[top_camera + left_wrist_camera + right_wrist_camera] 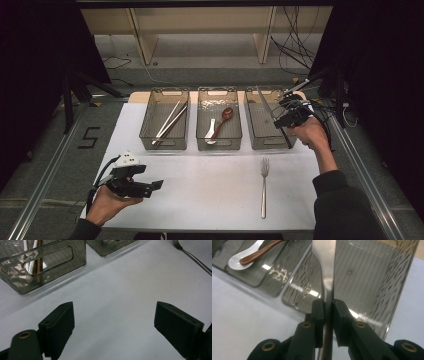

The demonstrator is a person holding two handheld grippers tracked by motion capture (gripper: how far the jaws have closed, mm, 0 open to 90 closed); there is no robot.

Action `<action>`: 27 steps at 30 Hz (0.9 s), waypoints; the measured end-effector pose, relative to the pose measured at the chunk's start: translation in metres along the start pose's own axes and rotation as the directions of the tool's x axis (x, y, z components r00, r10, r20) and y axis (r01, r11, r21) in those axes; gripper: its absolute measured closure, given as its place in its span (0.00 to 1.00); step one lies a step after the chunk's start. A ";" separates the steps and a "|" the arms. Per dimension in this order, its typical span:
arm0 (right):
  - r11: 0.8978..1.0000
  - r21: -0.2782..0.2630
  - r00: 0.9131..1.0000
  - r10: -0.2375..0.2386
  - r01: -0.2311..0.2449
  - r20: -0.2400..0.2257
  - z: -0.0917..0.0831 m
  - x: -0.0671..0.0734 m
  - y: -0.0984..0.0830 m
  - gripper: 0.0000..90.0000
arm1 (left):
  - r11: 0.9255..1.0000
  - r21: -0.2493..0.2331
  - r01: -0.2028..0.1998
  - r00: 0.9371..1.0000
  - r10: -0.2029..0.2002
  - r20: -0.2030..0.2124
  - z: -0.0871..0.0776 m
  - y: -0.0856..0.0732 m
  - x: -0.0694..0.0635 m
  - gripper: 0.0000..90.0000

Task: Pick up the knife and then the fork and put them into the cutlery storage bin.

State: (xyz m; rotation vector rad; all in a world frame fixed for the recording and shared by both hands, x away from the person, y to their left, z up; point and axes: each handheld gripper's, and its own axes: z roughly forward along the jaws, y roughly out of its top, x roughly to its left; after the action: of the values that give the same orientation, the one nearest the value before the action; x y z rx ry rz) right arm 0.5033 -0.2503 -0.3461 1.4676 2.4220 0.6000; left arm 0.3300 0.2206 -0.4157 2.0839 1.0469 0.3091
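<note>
Three bins sit in a row at the table's (150, 205) twelve o'clock: chopsticks (169, 123) in the left bin (150, 116), two spoons (218, 125) in the middle bin (201, 120), a knife (265, 106) over the right bin (253, 131). A fork (264, 186) lies at four o'clock, before the right bin.

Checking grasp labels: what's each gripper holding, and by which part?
Right gripper: a metal utensil, jaws clamped on its handle over the right bin. Left gripper: nothing, jaws open.

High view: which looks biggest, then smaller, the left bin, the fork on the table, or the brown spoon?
1. Left bin
2. Fork, long but thin
3. Brown spoon

The spoon lies farther from the camera, so its real size is unsure.
</note>
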 end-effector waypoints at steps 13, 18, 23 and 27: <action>0.998 0.006 0.997 0.069 -0.069 0.020 0.013 -0.018 0.019 0.90 | 1.000 0.000 0.002 1.000 -0.002 0.001 0.001 0.000 0.000 0.18; 0.996 -0.005 0.995 0.093 -0.093 0.026 0.015 -0.019 0.027 0.90 | 1.000 -0.004 0.002 1.000 -0.002 -0.001 0.001 -0.001 0.000 0.18; 0.994 -0.008 0.994 0.106 -0.105 0.035 0.019 -0.017 0.035 0.89 | 1.000 0.000 -0.003 1.000 0.003 0.000 0.001 -0.001 0.000 0.18; 0.995 -0.010 0.994 0.102 -0.101 0.039 0.021 -0.015 0.042 0.89 | 1.000 0.004 -0.001 1.000 0.001 -0.002 0.001 -0.001 -0.001 0.18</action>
State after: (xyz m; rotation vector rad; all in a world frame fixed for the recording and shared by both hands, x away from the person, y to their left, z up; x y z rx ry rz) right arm 0.5518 -0.2416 -0.3455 1.5919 2.3235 0.5955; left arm 0.3299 0.2198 -0.4172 2.0886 1.0480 0.3094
